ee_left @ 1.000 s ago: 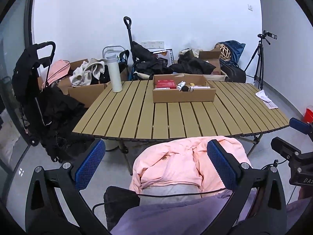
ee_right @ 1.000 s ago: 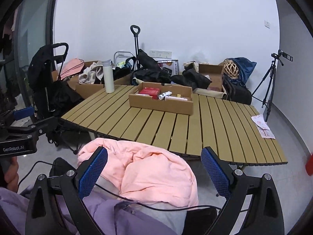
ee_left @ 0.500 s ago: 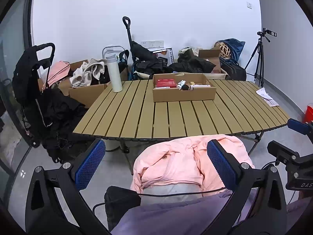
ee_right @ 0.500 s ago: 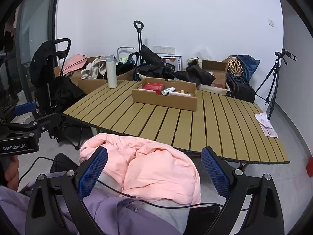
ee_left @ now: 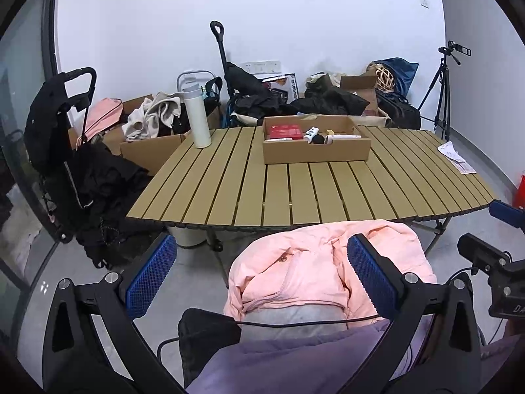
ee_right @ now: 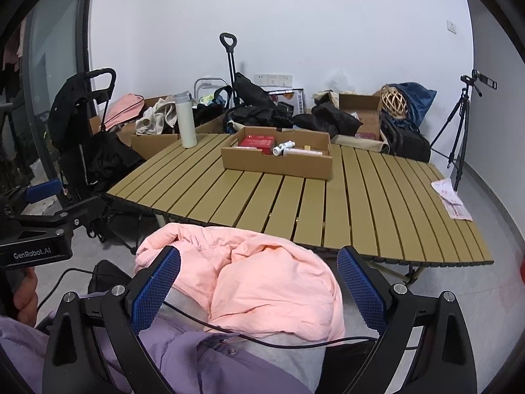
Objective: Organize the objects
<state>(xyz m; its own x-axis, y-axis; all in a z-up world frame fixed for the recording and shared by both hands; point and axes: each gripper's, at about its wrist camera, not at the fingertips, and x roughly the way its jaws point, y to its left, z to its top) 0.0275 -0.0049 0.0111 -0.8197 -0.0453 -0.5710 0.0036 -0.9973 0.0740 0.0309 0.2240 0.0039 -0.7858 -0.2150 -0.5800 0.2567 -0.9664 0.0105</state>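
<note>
Left claw (ee_left: 262,272): blue-padded fingers spread wide, holding nothing, poised above the person's lap.
Right claw (ee_right: 259,282): likewise spread and empty, at about the same height.
Under both claws: a crumpled pale-pink padded jacket (ee_left: 325,262) lies on the lap, just short of the bench edge.
Ahead of the claws: a tan slatted wooden bench (ee_left: 311,190), its near half bare.
Further ahead: a shallow brown cardboard tray (ee_left: 316,152) with a red box and small tubes; a tall white flask (ee_left: 197,116) ahead to the left.
Step, likely: lift the jacket onto the bench.
Doing it well: pinch a thick fold on each side, and keep clear of the black cable crossing the lap.
</note>
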